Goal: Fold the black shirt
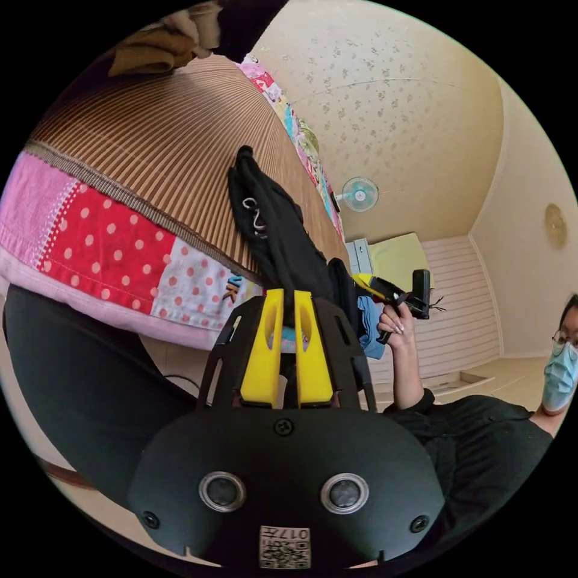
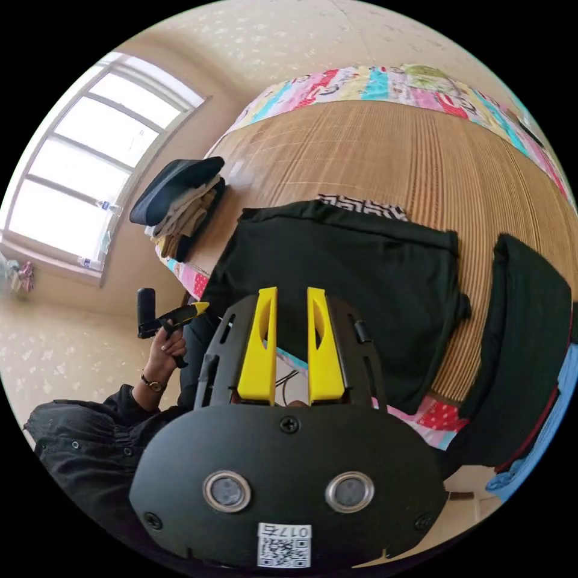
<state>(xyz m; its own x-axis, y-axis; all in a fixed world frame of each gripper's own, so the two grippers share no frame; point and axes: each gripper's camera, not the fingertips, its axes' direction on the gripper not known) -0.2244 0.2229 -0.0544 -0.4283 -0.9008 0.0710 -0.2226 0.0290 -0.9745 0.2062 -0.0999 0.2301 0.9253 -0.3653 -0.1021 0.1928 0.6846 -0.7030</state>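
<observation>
Black shirt [image 2: 337, 283] lies spread on the woven bamboo mat [image 2: 391, 150] of the bed, near edge hanging over the patchwork quilt [image 1: 108, 247]. In left gripper view the same shirt reads as a bunched dark ridge running up the mat from the jaws. Left gripper [image 1: 288, 301]: yellow jaws nearly together, dark cloth sits in the narrow gap, looks pinched on the hem but contact on both jaws not certain. Right gripper [image 2: 292, 298]: jaws parted a little, tips over the shirt's near edge, nothing clearly held; can't tell if cloth is between them. Second dark garment [image 2: 530, 337] folded just beside the shirt, stack of clothes [image 2: 180, 211] at the mat's far corner near the window [image 2: 90, 156].

Likely step: grab near hem to start a fold. To do it well: get both grippers on matching corners of the hem, single layer each, lift evenly, carry cloth toward the far edge without dragging the neighbouring garment.
</observation>
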